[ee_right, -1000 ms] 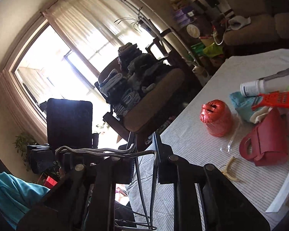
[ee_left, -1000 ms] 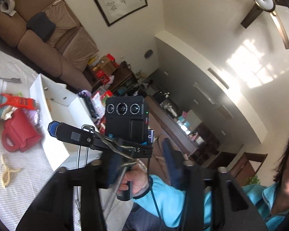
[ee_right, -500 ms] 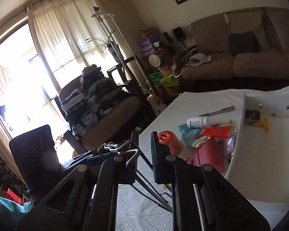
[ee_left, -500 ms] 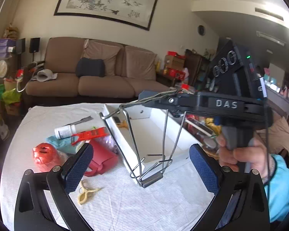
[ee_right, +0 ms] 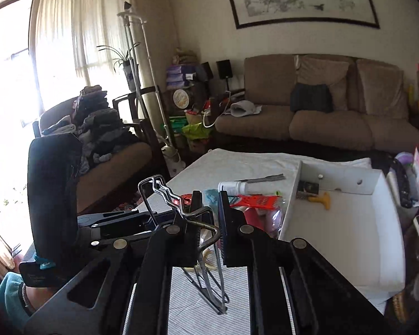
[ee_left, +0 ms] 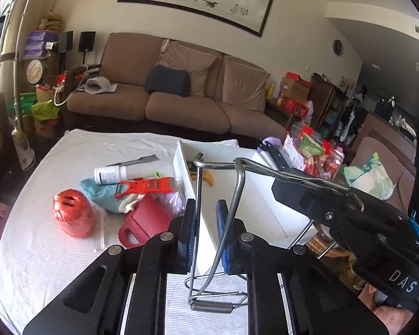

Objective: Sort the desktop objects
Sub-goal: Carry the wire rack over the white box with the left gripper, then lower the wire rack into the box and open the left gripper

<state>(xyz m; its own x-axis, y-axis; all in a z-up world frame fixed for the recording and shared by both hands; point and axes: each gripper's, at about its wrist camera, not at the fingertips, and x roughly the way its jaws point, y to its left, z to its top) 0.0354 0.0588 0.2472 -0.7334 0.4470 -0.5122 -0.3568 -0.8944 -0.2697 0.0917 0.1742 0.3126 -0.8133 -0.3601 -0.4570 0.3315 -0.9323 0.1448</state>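
Note:
A bent metal wire rack [ee_left: 238, 178] hangs above the striped tablecloth, near the white box [ee_left: 181, 164]. My left gripper [ee_left: 206, 215] has its jaws closing, and two of the rack's rods stand pinched between the blue pads. In the left wrist view my right gripper [ee_left: 285, 187] reaches in from the right and clamps the rack's upper wire. The right wrist view shows the right gripper [ee_right: 209, 209] shut on a bend of the wire rack [ee_right: 156, 187], with the left gripper [ee_right: 153, 217] coming in from the left.
Left of the box lie a red twine ball [ee_left: 72, 215], a red pouch [ee_left: 142, 220], an orange grater [ee_left: 150, 185], a white bottle [ee_left: 110, 174], a teal cloth [ee_left: 97, 192] and a metal file [ee_left: 137, 160]. A yellow-handled tool [ee_right: 319, 198] lies in the box. Snack bags [ee_left: 312, 150] crowd the right edge.
My left gripper swung down from the room to face the table, and its wide-open jaws closed on the wire rack. The right gripper turned toward the table and rose, still holding the rack.

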